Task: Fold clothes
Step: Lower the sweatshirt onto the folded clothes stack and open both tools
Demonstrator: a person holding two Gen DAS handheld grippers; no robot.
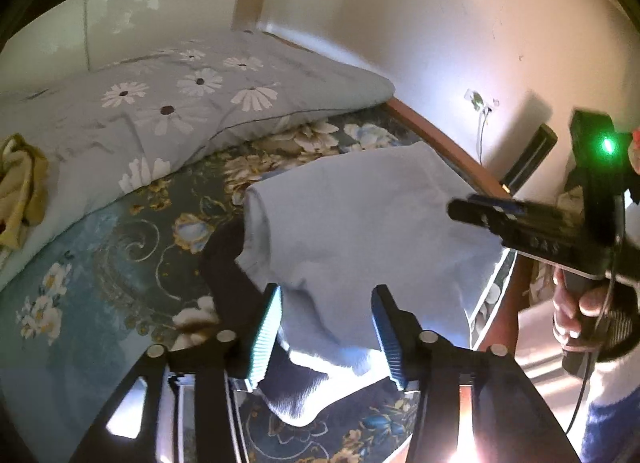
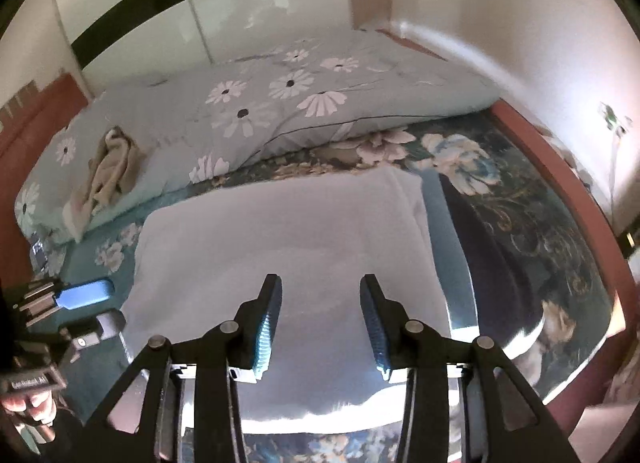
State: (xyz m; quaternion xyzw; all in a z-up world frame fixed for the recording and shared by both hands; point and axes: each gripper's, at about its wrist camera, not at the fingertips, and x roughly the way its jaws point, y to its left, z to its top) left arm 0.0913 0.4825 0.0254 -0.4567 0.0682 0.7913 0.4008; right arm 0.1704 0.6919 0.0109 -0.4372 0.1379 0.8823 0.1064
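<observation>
Two grippers, one garment, one bed: my inventory from the remote station.

Item 1: pale blue-grey soft knit garment (image 2: 280, 231), lying on the dark teal floral bedsheet (image 1: 120, 263) near the bed's front edge. From the right wrist view I read it as a fairly neat rectangle with a folded edge along its far right side. From the left wrist view its near corner droops loosely. I judge the fold partly made; squaring up and perhaps a further fold remain.

Item 2: dark navy fabric piece (image 2: 492, 263), showing beside and partly beneath the pale garment. Whether it is a separate garment I cannot tell.

Item 3: left gripper (image 1: 326, 327), black two-finger tool with ribbed pads. Jaws stand apart, the garment's hanging corner lies between them, and the pads do not appear to press on it. It points steeply down at the cloth.

Item 4: right gripper (image 2: 320, 323), same make. Jaws apart above the middle of the pale garment, gripping nothing, also angled steeply down. In the left view it reaches in from the right, with a hand (image 1: 576, 315) on its handle.

Item 5: light grey daisy-print quilt (image 2: 260, 103), bunched along the far side of the bed, untouched.

Item 6: crumpled beige cloth (image 2: 112, 167), resting on the quilt, well apart from the work and not yet folded.
</observation>
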